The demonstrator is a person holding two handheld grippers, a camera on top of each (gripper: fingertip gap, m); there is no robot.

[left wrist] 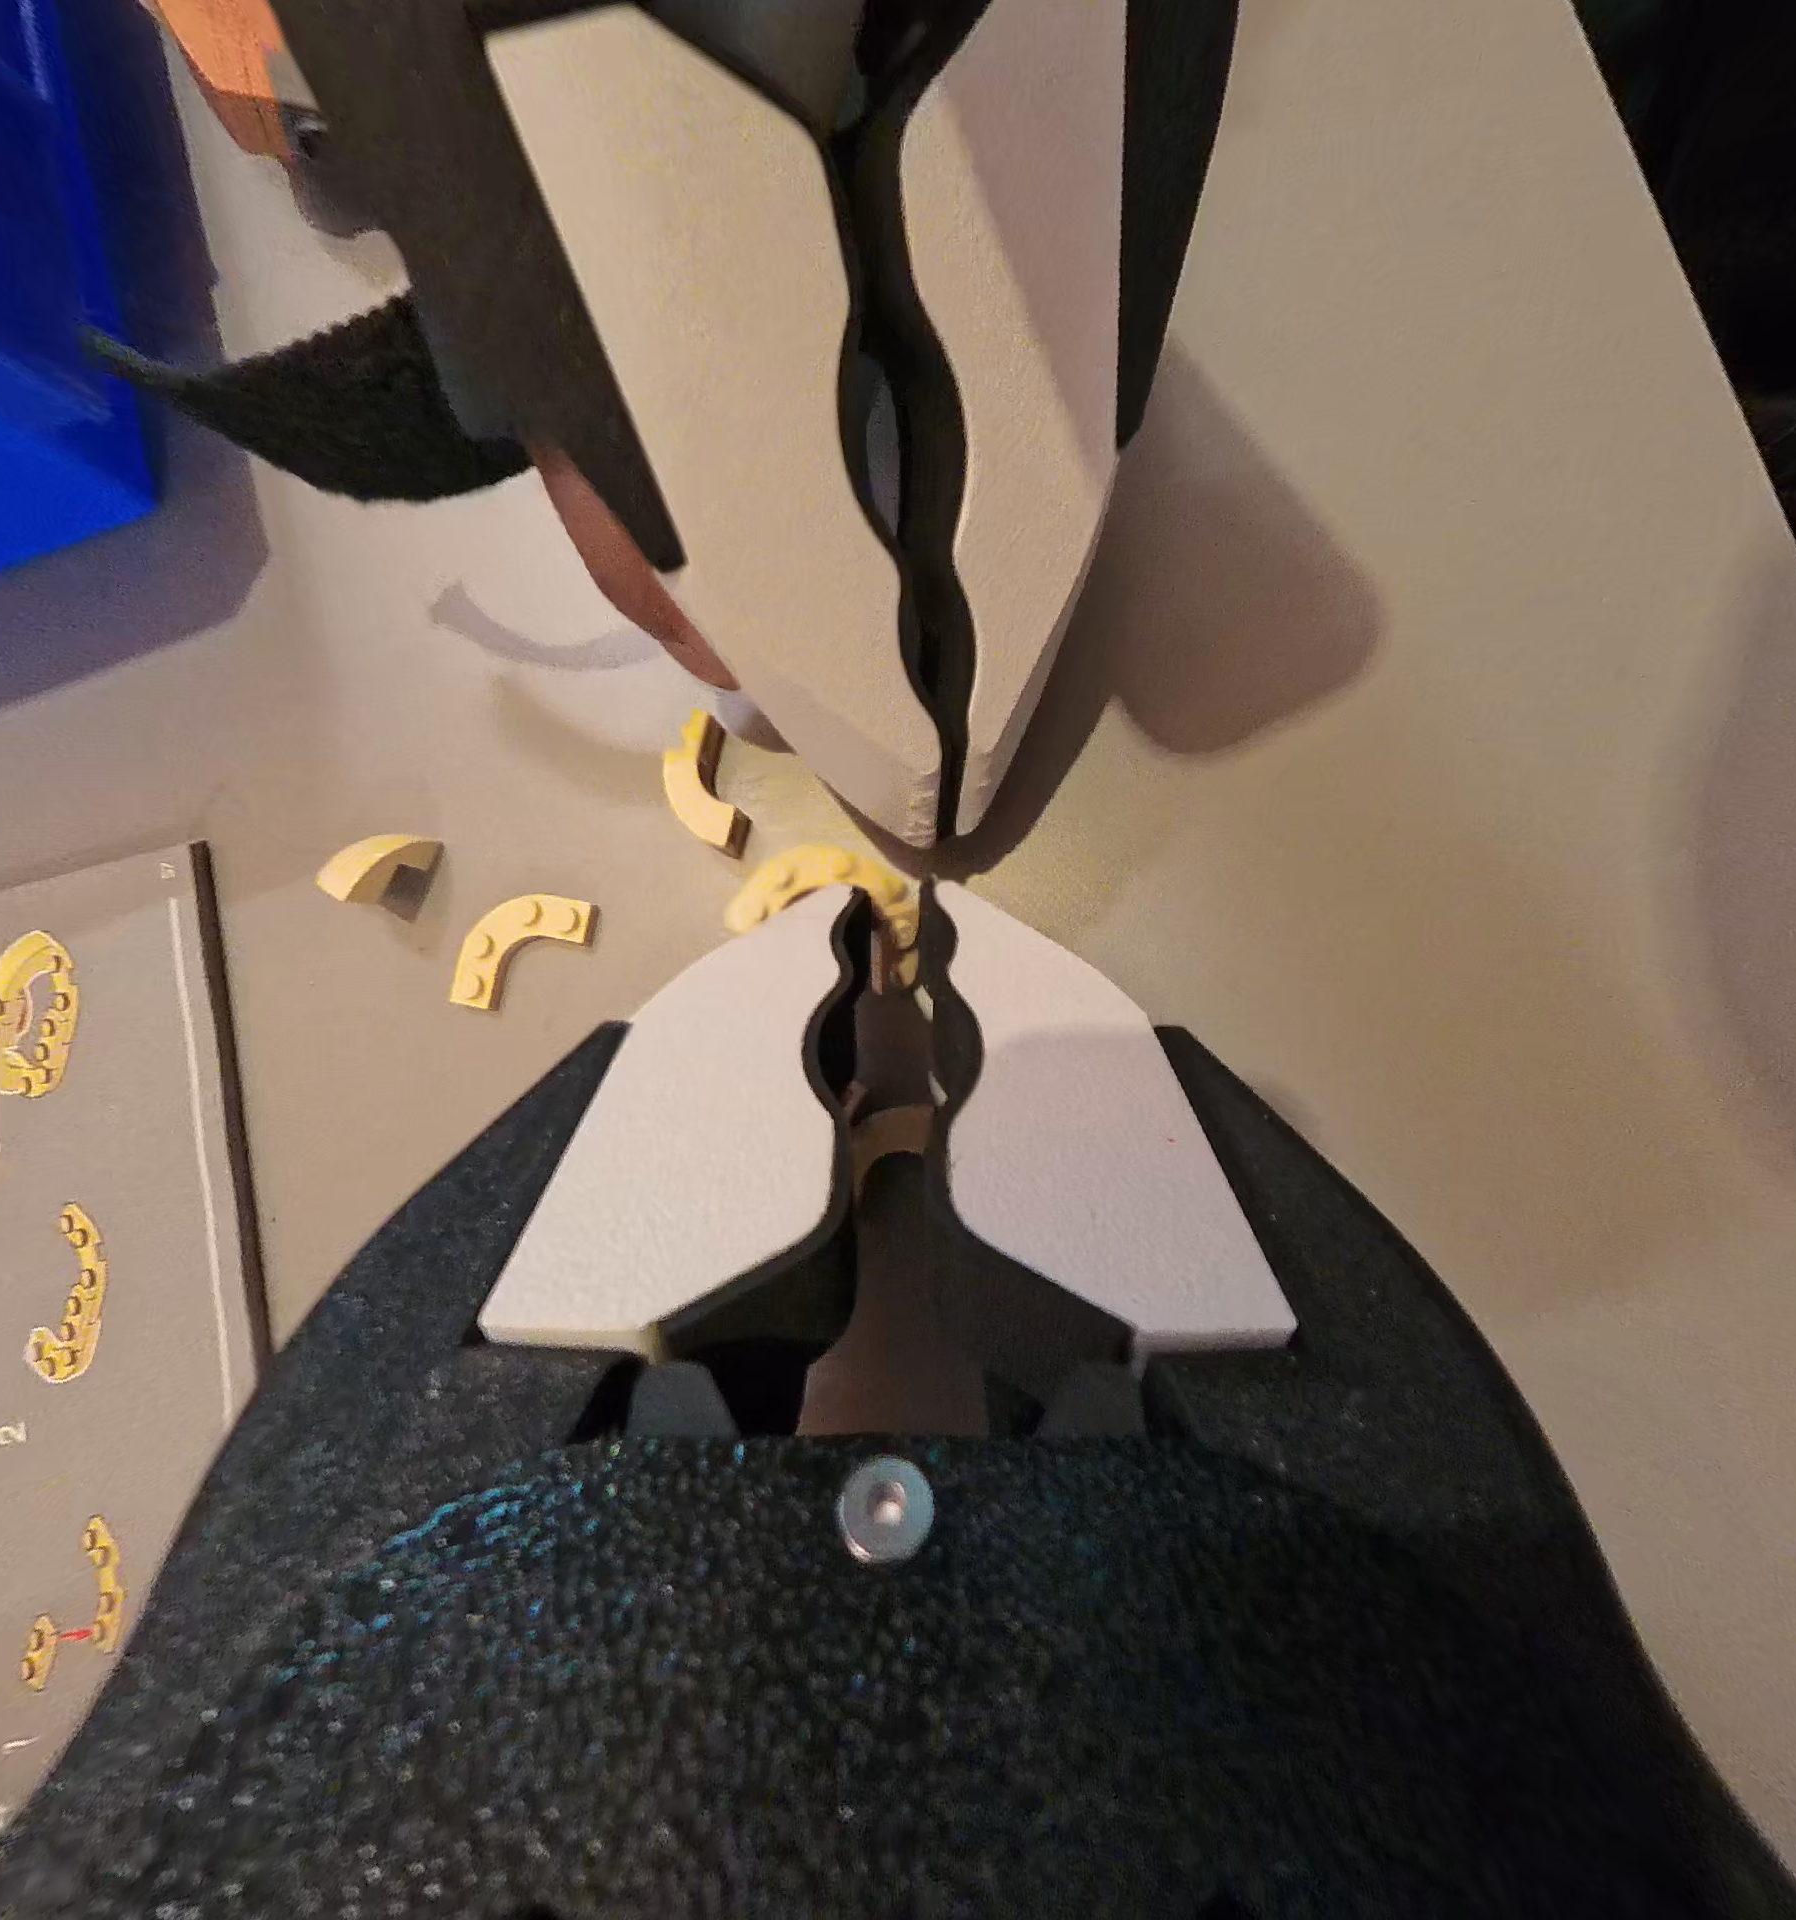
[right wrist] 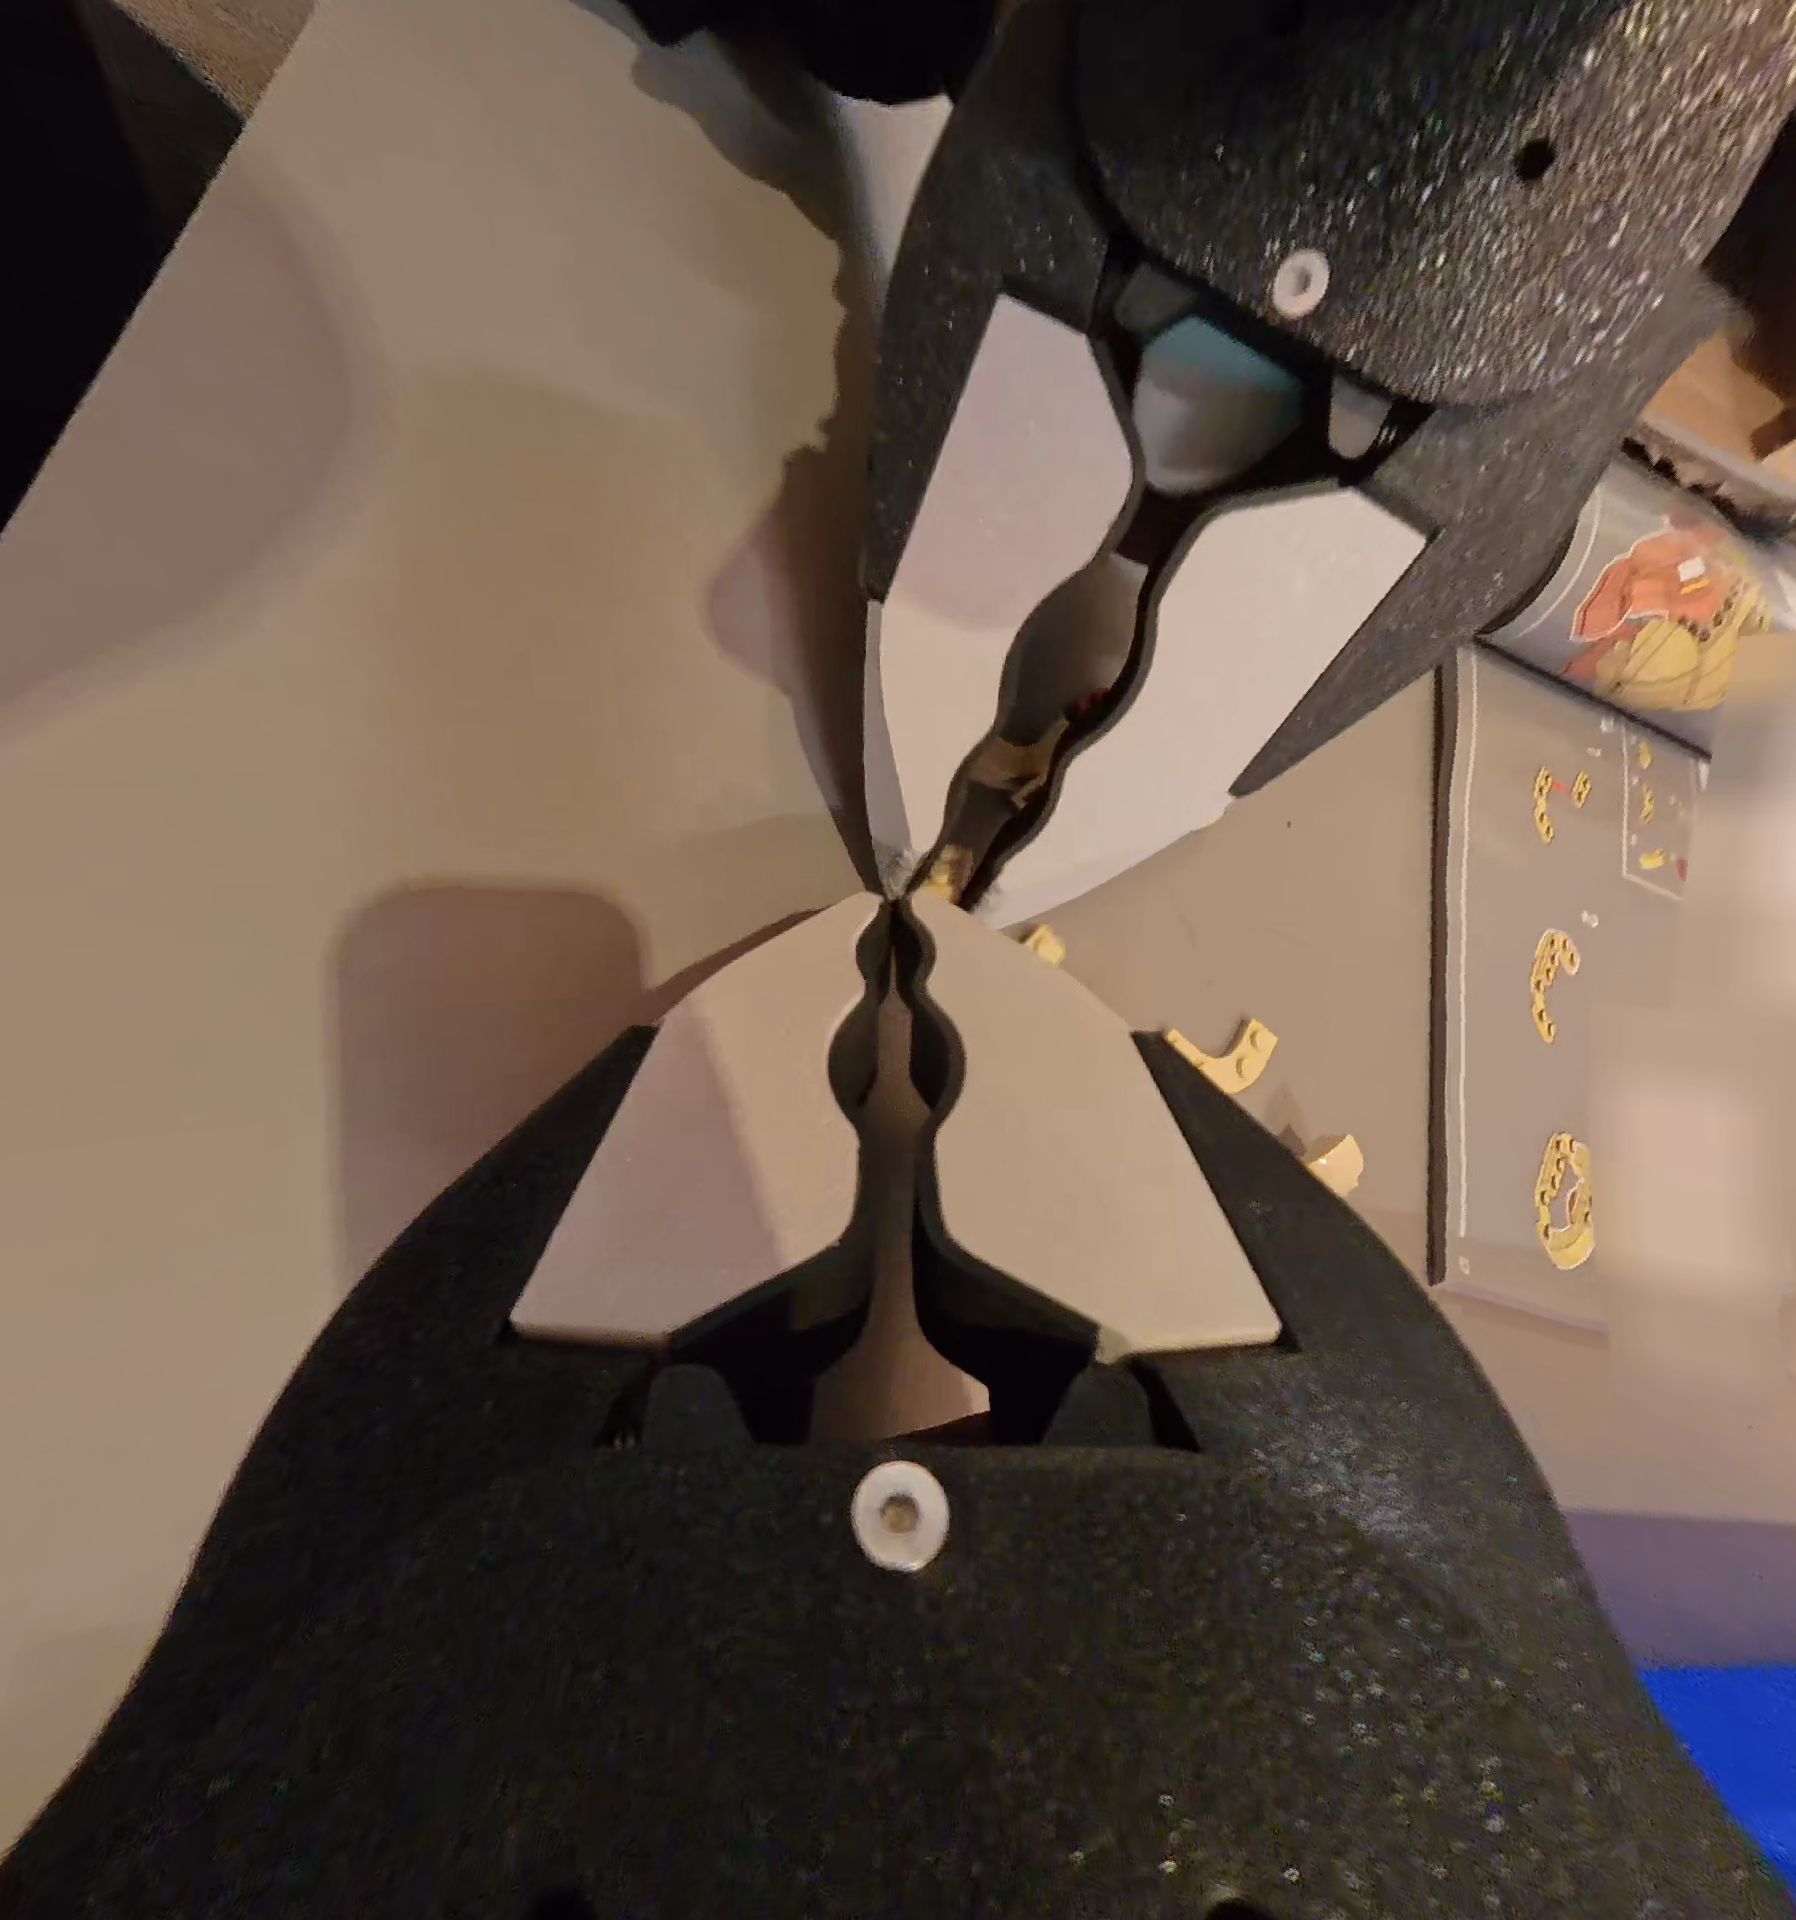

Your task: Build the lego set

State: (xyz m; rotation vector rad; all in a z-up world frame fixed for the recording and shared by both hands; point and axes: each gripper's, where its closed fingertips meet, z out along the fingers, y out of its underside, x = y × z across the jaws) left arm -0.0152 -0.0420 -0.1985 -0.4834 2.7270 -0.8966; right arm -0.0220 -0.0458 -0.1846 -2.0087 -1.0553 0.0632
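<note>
Left wrist view: left gripper [left wrist: 899, 914] fingers clamp a yellow curved brick [left wrist: 821, 878]; right gripper [left wrist: 944, 831] fingers closed.

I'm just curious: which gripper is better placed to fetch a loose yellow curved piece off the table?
Likely the right gripper: its shut jaws show nothing between them; the left gripper already grips a yellow curved piece.

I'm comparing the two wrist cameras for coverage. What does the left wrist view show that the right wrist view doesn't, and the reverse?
Left wrist view only: the studs of the curved yellow plate clamped in the left gripper, and a blue bin.

Right wrist view only: a picture of an orange figure behind the left gripper.

Both: the tan table, loose yellow curved bricks, the instruction sheet, and the right gripper, its fingers together.
</note>
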